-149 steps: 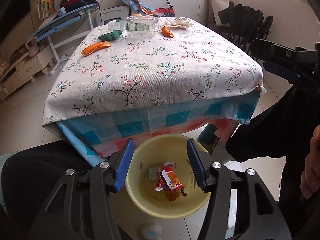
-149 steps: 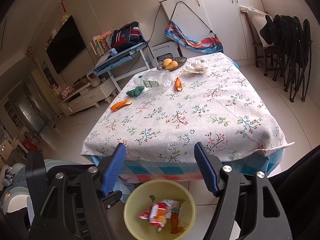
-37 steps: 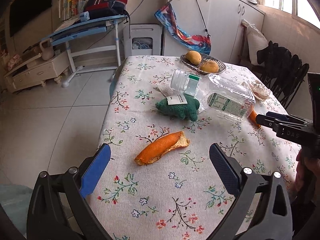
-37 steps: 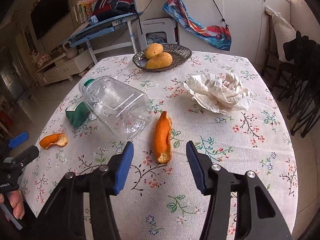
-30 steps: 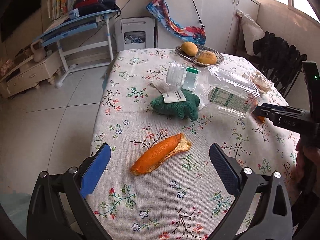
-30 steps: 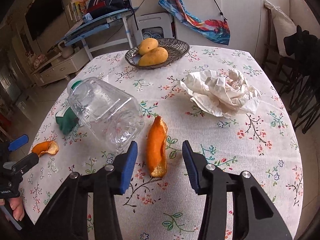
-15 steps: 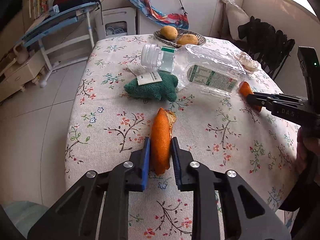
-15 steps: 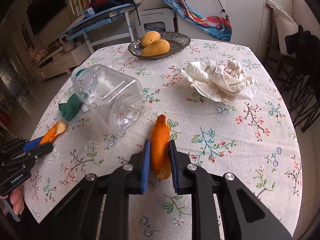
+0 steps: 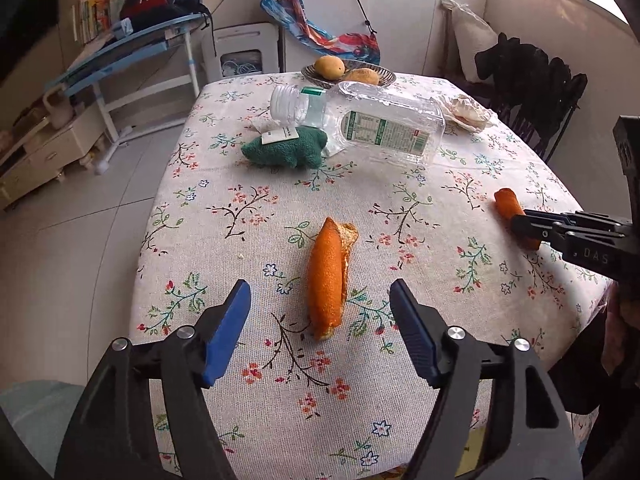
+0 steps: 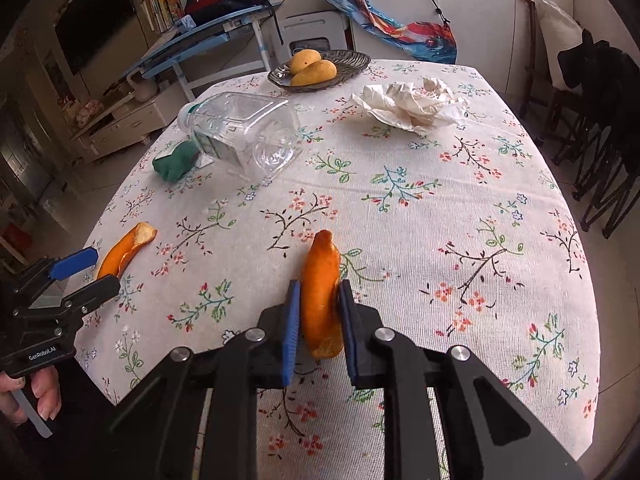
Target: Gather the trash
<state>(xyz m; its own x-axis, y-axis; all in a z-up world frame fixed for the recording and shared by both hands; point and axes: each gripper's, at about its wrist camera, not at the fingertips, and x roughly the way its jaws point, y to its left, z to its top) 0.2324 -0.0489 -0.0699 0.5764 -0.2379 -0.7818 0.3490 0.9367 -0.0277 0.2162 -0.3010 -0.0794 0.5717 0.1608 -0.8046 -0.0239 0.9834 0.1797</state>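
Observation:
An orange peel (image 9: 328,276) lies on the flowered tablecloth (image 9: 400,420) just ahead of my left gripper (image 9: 320,304), which is open with the peel's near end between its blue pads. My right gripper (image 10: 318,312) is shut on a second orange peel (image 10: 322,292) and holds it near the table's front edge; that peel also shows in the left wrist view (image 9: 510,208). The first peel also shows in the right wrist view (image 10: 126,250).
An empty clear plastic bottle (image 9: 372,124) lies on its side mid-table beside a green cloth (image 9: 284,152). Crumpled white paper (image 10: 412,106) and a dish of mangoes (image 10: 316,66) sit at the far end. Dark folding chairs (image 10: 600,112) stand at the right.
My left gripper was shut on the first peel half a second ago and is now open, the peel lying on the cloth. My right gripper stays shut on its peel, pulled nearer the front edge.

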